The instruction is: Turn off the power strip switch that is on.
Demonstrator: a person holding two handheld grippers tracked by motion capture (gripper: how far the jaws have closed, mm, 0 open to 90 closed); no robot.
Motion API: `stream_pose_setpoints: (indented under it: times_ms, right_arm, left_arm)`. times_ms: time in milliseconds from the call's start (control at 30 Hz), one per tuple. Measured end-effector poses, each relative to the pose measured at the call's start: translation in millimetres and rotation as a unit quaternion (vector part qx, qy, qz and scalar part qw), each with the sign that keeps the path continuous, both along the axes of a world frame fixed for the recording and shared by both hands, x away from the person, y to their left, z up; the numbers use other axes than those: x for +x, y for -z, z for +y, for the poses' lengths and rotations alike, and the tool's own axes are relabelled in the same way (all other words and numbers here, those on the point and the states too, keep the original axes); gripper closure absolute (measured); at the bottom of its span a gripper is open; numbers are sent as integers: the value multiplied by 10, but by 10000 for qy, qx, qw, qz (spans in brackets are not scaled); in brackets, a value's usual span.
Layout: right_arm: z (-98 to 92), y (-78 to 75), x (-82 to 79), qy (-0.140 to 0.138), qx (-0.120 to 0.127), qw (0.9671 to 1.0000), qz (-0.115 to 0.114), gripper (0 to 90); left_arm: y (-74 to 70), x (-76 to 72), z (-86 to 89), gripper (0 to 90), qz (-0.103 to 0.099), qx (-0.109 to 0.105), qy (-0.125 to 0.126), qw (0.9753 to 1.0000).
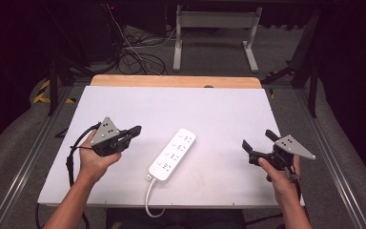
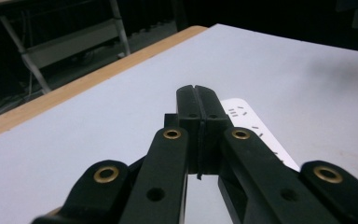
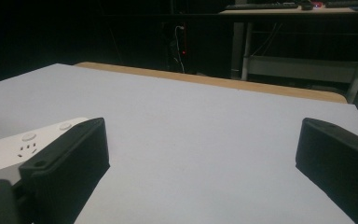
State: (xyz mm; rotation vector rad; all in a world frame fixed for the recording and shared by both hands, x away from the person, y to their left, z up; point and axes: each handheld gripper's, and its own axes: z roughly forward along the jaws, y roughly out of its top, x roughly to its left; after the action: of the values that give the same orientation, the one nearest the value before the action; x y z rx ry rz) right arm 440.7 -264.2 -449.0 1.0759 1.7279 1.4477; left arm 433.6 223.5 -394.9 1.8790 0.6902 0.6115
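Two grippers off the table: my left gripper (image 1: 134, 130) jaws pressed together, empty; right gripper (image 1: 257, 140) jaws spread wide, empty. Power strip (image 1: 172, 153) lies between them, near the table's (image 1: 219, 109) front edge.

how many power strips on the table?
1. A white plastic power strip lies diagonally at the middle of the white table, between the shut left gripper and the open right gripper.

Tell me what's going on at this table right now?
A person holds a pair of tongs in each hand over a white table, on either side of a white power strip lying at an angle in the middle. The left tongs are shut and empty; the right tongs are open. Neither touches the strip, whose cord trails off the near edge.
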Motion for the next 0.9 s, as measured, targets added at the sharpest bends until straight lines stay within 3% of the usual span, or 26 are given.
stream_pose_setpoints:
  times_ms: [233, 467, 633, 733, 767, 800, 833, 867, 900]
  right_arm:
    - [1, -4, -4, -1, 18, 10000, -2, 29]
    - [-6, -6, -3, 13, 25, 10000, 8, 29]
    - [-10, -9, -3, 13, 10, 10000, -14, 29]
    - [-13, -11, -3, 15, 4, 10000, -10, 29]
    - [-15, -11, -4, 16, 9, 10000, -5, 29]
    - [-16, -12, -4, 18, 9, 10000, -7, 29]
    - [-16, -13, -5, 28, 28, 10000, -15, 29]
    - [-17, -16, -8, 24, 33, 10000, -7, 29]
    - [-17, -16, -10, 25, 33, 10000, -9, 29]
  left_arm:
    - [56, 31, -137, 900, 129, 295, 322, 9990]
    - [157, 49, -253, 900, 357, 658, 627, 9952]
    - [221, 55, -294, 900, 475, 693, 684, 9941]
    - [313, 60, -374, 900, 619, 1010, 808, 9897]
    - [313, 60, -374, 900, 619, 1010, 808, 9897]
    - [349, 60, -414, 900, 708, 1101, 892, 9874]
    - [349, 60, -414, 900, 708, 1101, 892, 9874]
    - [379, 56, -451, 900, 769, 1255, 971, 9843]
    - [396, 58, -469, 900, 796, 1312, 1008, 9830]
